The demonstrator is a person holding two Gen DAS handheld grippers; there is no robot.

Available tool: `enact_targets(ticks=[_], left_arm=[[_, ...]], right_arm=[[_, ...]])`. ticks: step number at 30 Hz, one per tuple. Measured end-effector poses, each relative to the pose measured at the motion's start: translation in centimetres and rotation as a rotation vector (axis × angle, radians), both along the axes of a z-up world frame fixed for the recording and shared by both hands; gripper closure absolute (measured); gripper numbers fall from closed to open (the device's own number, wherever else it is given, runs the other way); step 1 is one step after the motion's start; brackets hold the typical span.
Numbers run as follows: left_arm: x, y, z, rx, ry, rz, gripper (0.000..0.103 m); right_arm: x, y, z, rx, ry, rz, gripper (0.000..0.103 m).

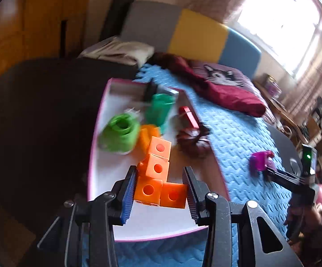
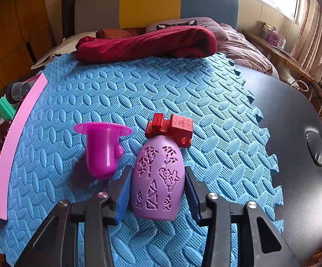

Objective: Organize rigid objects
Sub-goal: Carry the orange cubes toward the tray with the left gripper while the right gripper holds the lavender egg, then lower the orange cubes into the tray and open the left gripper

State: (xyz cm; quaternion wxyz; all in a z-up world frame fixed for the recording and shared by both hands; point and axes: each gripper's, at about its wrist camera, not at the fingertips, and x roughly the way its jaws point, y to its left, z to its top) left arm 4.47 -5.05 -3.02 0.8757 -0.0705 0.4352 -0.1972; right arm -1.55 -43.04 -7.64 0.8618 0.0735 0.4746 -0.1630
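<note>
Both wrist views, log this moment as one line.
left hand-held gripper: around orange cube piece, over pink tray | right hand-held gripper: around purple egg on blue mat

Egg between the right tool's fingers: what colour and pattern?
Lilac egg, cut-out leaf and triangle shapes; right wrist view.
</note>
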Motion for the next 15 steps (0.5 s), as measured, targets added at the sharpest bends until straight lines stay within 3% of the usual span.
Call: enact_targets(ticks=[5,15], left_arm=[[1.1,1.0,-1.8,0.02,0.043,0.04,0.062],[3.6,-0.8,-4.5,0.091,0.097,0.035,0.06]], right_arm=[[0.0,0.0,0.0,-0.001,0.0,0.0,0.059],[0.0,0.0,0.0,0.0,0.0,-0.001,0.059]])
